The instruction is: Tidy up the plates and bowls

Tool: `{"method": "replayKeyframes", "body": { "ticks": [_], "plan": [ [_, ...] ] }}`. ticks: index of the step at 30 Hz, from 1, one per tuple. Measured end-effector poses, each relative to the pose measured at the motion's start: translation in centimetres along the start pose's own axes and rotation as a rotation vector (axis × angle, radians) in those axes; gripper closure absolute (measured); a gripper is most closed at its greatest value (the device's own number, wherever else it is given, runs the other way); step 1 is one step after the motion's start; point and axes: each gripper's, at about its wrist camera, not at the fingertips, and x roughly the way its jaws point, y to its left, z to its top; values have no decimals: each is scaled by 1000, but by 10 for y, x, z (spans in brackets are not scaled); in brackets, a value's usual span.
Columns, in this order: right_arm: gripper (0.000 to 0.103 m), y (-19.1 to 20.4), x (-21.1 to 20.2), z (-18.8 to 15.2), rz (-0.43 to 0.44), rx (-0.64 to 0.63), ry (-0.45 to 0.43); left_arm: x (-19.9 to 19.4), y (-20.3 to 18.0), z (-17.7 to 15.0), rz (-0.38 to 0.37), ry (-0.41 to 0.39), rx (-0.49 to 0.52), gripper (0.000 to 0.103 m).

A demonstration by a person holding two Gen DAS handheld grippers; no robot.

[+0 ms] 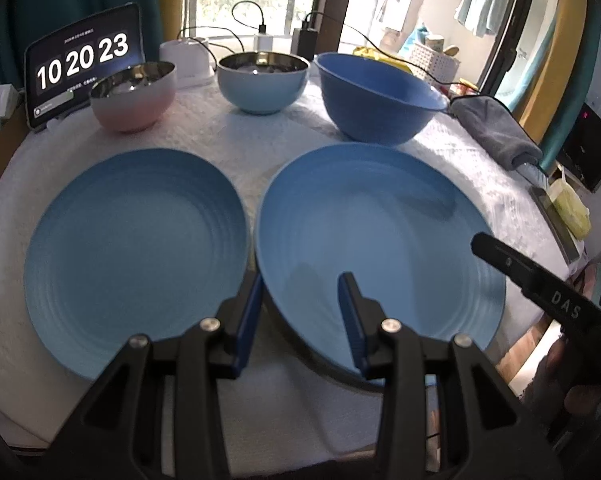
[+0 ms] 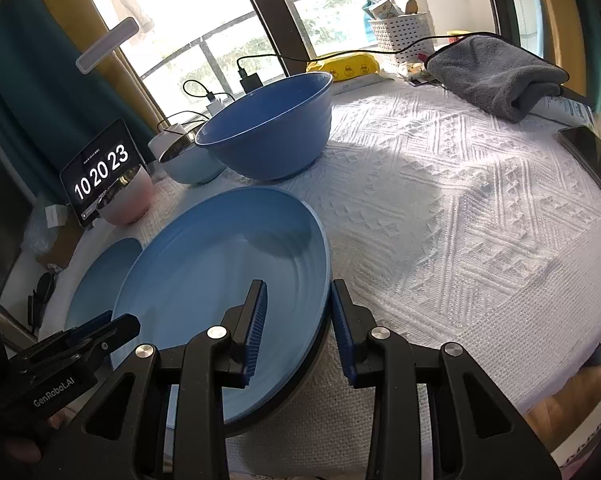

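Two blue plates lie side by side at the near edge of the table [image 2: 460, 208]. The right plate [image 1: 372, 240] is tilted, near rim raised. The left hand-held gripper [image 1: 300, 320] straddles its left rim, fingers apart; the right hand-held gripper [image 2: 296, 328] straddles its right rim, likewise apart. Risk: with neither clamped, the plate may slip onto the left plate [image 1: 136, 256]. Three bowls stand along the far edge: pink bowl [image 1: 132, 100], light-blue bowl [image 1: 262, 84], large blue bowl [image 1: 376, 100].

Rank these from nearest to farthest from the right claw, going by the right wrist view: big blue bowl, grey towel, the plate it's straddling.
1. Plate: its rim sits between the right claw fingers.
2. Big blue bowl: behind the plate, left of centre.
3. Grey towel: far right corner.
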Motion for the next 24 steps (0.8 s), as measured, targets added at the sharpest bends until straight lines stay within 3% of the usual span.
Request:
{"method": "replayKeyframes", "body": {
  "ticks": [15, 19, 24],
  "plan": [
    [68, 2, -5, -6, -8, 3, 1, -8, 6, -4, -33, -3, 1, 62],
    [68, 2, -11, -4, -27, 1, -14, -16, 12, -3, -89, -41, -22, 61],
    [68, 2, -18, -1, -49, -3, -33, -29, 18, -2, -103, -90, -32, 59]
  ]
}}
